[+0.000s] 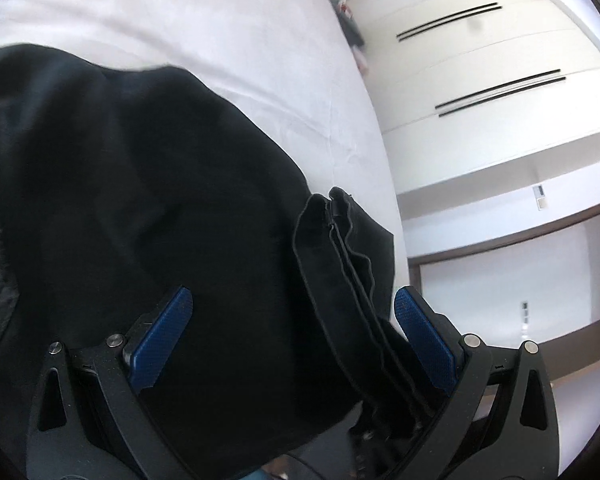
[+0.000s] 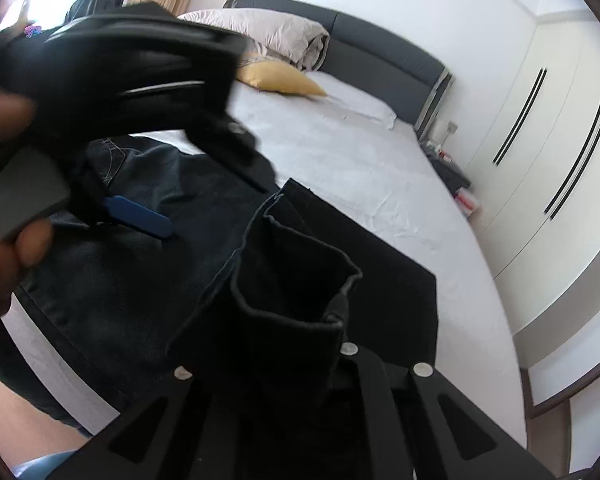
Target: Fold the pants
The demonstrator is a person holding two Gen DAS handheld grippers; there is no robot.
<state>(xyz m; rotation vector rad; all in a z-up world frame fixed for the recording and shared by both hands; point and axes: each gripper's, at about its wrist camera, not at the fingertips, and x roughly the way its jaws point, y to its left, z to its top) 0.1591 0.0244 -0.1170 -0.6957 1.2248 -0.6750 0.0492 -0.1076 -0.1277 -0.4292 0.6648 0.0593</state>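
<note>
Black pants [image 1: 140,184] lie across the white bed [image 1: 220,40]. My left gripper [image 1: 292,320] is open over them, its blue pads [image 1: 160,340] wide apart. A bunched stack of leg hems [image 1: 340,256] stands close to the right-hand pad. In the right wrist view the pants [image 2: 120,280] spread to the left, and a leg cuff [image 2: 296,272] rises out of my right gripper [image 2: 296,344], which is shut on it; cloth hides the fingertips. My left gripper [image 2: 212,200] shows blurred at the upper left, held by a hand [image 2: 4,120].
A yellow pillow [image 2: 280,78] and a folded duvet [image 2: 268,32] lie by the dark headboard [image 2: 380,36]. White wardrobe doors [image 2: 540,140] stand to the right, with a nightstand [image 2: 452,176] between them and the bed. The person's leg [image 2: 20,420] is at the bed's near edge.
</note>
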